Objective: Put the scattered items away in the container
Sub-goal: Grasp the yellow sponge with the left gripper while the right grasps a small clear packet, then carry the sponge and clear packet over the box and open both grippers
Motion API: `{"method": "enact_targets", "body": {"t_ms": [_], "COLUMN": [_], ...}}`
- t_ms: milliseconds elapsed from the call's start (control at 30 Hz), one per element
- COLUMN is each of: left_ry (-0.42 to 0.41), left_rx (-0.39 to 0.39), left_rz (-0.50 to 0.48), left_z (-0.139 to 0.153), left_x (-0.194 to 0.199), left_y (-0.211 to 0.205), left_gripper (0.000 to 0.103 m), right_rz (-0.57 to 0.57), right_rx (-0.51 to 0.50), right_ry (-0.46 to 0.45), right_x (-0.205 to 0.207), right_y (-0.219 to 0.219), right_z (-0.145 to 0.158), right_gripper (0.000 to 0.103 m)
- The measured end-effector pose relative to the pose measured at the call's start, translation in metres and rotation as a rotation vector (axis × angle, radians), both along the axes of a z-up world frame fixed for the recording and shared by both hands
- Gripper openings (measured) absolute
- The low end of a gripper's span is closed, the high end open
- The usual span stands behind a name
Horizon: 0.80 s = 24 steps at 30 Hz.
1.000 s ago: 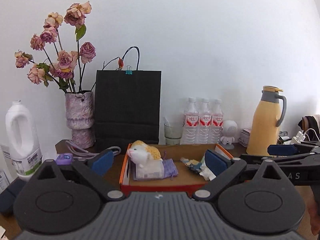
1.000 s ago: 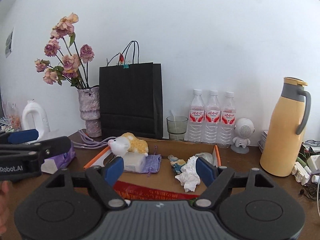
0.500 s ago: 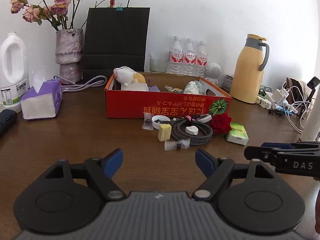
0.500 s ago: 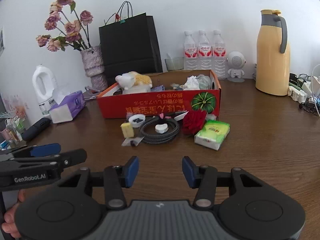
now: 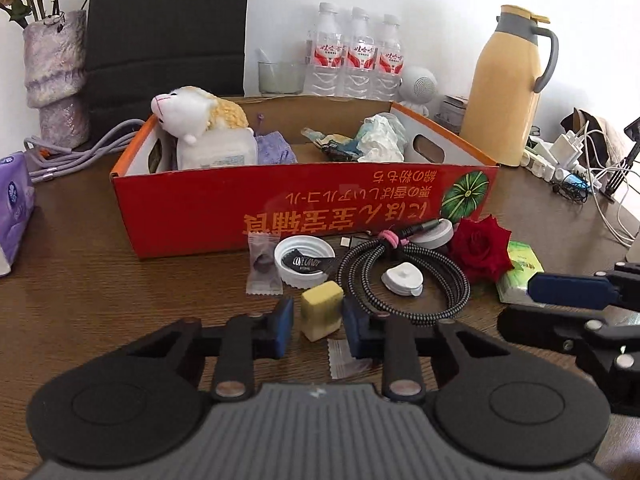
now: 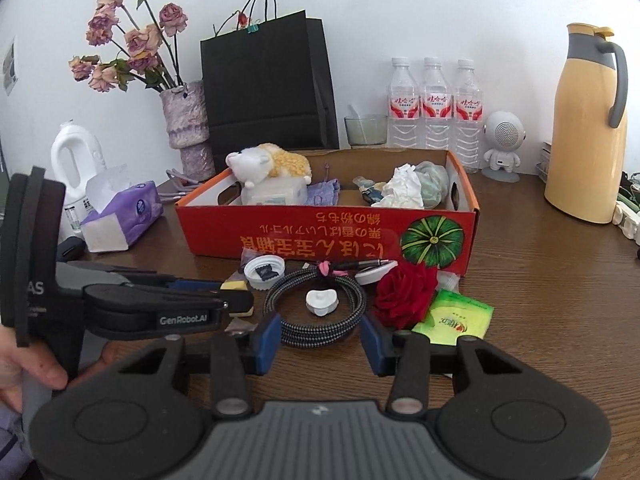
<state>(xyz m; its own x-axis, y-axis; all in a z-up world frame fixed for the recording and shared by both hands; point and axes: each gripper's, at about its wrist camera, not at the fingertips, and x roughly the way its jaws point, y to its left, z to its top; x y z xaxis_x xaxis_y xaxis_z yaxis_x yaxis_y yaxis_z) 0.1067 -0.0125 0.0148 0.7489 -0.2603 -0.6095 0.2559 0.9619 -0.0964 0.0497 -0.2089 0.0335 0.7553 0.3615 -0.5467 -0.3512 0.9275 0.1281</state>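
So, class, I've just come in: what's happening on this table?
A person holding a gripper in each hand is tidying clutter into the red box. The left gripper is closing its fingers around a yellow block, with slight gaps still showing. The right gripper is closing at the near edge of the coiled cable, not yet gripping. The red rose and green packet still lie outside.

A plain white wall (image 6: 400, 8) rises at twelve o'clock behind a dark brown wooden table (image 6: 560, 280), evenly lit by soft daylight.
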Motion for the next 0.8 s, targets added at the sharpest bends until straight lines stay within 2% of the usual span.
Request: {"method": "enact_targets", "body": {"t_ms": [67,167,367,467,600,667,733,800], "left_ry": [0.000,0.003,-0.031,-0.034,-0.028,-0.022,-0.015,-0.017], "left_rx": [-0.004,0.012,-0.057,-0.072,-0.074,-0.072,-0.071,-0.072], "left_rz": [-0.009,0.035,0.215,0.283,0.293,0.274,0.269,0.257], "left_z": [0.000,0.002,0.021,0.022,0.021,0.020,0.018,0.018], "left_x": [0.002,0.002,-0.028,-0.040,-0.044,-0.043,-0.044,-0.046], "left_y": [-0.001,0.002,0.049,0.064,0.072,0.072,0.072,0.072], "left_gripper": [0.023,0.022,0.022,0.022,0.022,0.022,0.022,0.022], "right_rz": [0.028,0.065,0.158,0.169,0.187,0.188,0.189,0.192], "right_rx": [-0.003,-0.009,-0.022,-0.067,-0.117,-0.147,-0.162,-0.168], "right_ry": [0.006,0.015,0.041,0.024,-0.008,0.007,0.043,0.054], "right_x": [0.002,0.007,0.006,0.011,0.019,0.026,0.031,0.029], "right_y": [0.005,0.015,0.043,0.060,0.076,0.083,0.087,0.086], "right_z": [-0.004,-0.008,-0.014,-0.020,-0.022,-0.026,-0.030,-0.029], "right_gripper": [0.043,0.042,0.041,0.041,0.041,0.040,0.033,0.031]}}
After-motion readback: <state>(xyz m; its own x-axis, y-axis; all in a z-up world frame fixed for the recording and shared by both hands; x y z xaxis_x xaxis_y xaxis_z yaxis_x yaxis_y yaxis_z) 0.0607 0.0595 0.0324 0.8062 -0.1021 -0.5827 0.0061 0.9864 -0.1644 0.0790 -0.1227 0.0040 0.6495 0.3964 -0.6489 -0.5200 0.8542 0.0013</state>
